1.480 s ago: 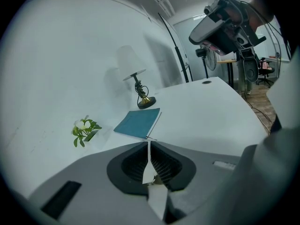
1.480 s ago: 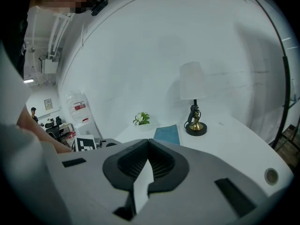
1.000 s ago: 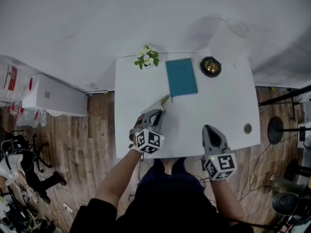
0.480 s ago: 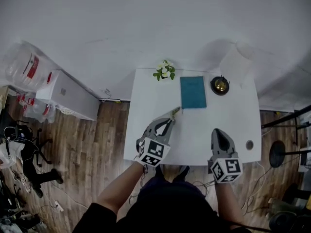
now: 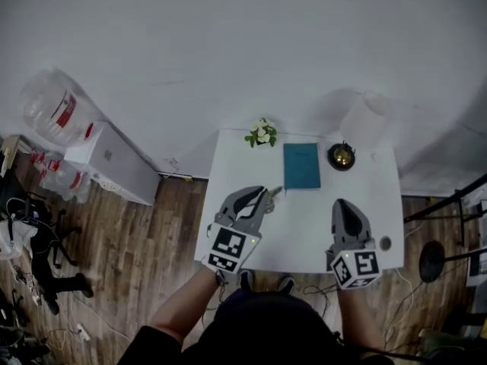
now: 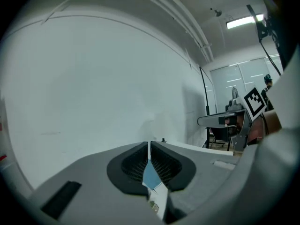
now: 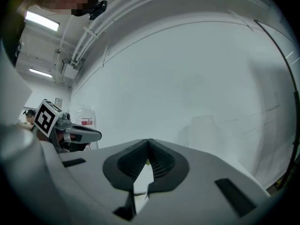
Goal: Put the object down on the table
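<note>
The thin flat packet (image 6: 151, 175) is pinched between the left gripper's (image 5: 262, 195) jaws over the white surface (image 5: 304, 230), the right gripper's (image 5: 341, 204) jaws pressed together empty; released from up here, it could flutter off the edge.

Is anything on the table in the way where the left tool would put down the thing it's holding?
Nothing visible is. The left tool is shut on a thin card over a bare part of the white table. The teal book lies just past the card's tip, and the flowers sit at the far edge.
</note>
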A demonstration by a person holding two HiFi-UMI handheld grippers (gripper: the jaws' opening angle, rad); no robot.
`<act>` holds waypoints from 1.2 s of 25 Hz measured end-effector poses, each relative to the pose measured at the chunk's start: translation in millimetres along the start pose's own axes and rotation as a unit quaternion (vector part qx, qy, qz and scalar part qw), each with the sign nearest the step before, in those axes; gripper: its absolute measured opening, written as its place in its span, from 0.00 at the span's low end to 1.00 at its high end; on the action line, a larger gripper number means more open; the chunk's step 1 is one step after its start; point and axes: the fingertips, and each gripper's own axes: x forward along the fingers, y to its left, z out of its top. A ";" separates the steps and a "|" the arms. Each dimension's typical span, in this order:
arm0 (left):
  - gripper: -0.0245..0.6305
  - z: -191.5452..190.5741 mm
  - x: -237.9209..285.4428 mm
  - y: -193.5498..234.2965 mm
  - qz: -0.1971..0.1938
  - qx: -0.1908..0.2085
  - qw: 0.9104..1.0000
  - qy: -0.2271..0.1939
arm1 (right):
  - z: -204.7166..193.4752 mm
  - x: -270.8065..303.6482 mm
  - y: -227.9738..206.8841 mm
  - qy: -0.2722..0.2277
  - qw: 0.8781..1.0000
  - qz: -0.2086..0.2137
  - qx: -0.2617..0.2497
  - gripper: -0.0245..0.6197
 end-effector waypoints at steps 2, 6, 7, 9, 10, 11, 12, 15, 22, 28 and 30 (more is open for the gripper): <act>0.07 16.7 -3.9 2.0 0.007 -0.001 1.000 -0.018 | 13.0 0.7 0.9 -0.015 1.000 0.001 -0.012 0.05; 0.07 37.6 -7.1 1.0 0.011 -0.010 0.999 -0.035 | 34.0 -0.4 -1.6 -0.039 0.999 -0.001 -0.027 0.05; 0.07 41.4 -6.8 1.1 0.012 -0.013 0.999 -0.039 | 39.4 -0.8 -2.6 -0.047 0.998 -0.001 -0.032 0.05; 0.07 49.4 -6.5 1.6 0.014 -0.015 0.998 -0.054 | 49.9 -3.5 -4.0 -0.062 0.997 -0.004 -0.040 0.05; 0.07 52.8 -6.2 1.4 0.013 -0.017 0.998 -0.059 | 54.6 -4.9 -4.7 -0.068 0.997 -0.005 -0.043 0.05; 0.07 56.1 -5.4 0.8 0.013 -0.020 0.998 -0.062 | 59.2 -5.4 -5.7 -0.074 0.996 -0.006 -0.048 0.05; 0.07 60.3 -3.9 0.0 0.012 -0.020 0.998 -0.065 | 63.4 -5.0 -6.9 -0.079 0.996 -0.006 -0.052 0.05; 0.07 67.5 2.7 -3.5 0.010 -0.014 0.997 -0.073 | 70.4 -2.2 -11.0 -0.086 0.994 -0.004 -0.062 0.05; 0.07 66.4 9.7 -11.6 0.008 -0.012 0.998 -0.062 | 65.4 -0.9 -14.1 -0.080 0.995 -0.002 -0.056 0.05; 0.07 67.2 15.8 -14.1 0.006 -0.008 0.998 -0.062 | 64.0 2.1 -19.3 -0.079 0.995 -0.003 -0.054 0.05; 0.07 67.2 16.1 -14.0 0.006 -0.011 0.998 -0.062 | 63.3 3.3 -19.5 -0.078 0.996 -0.001 -0.053 0.05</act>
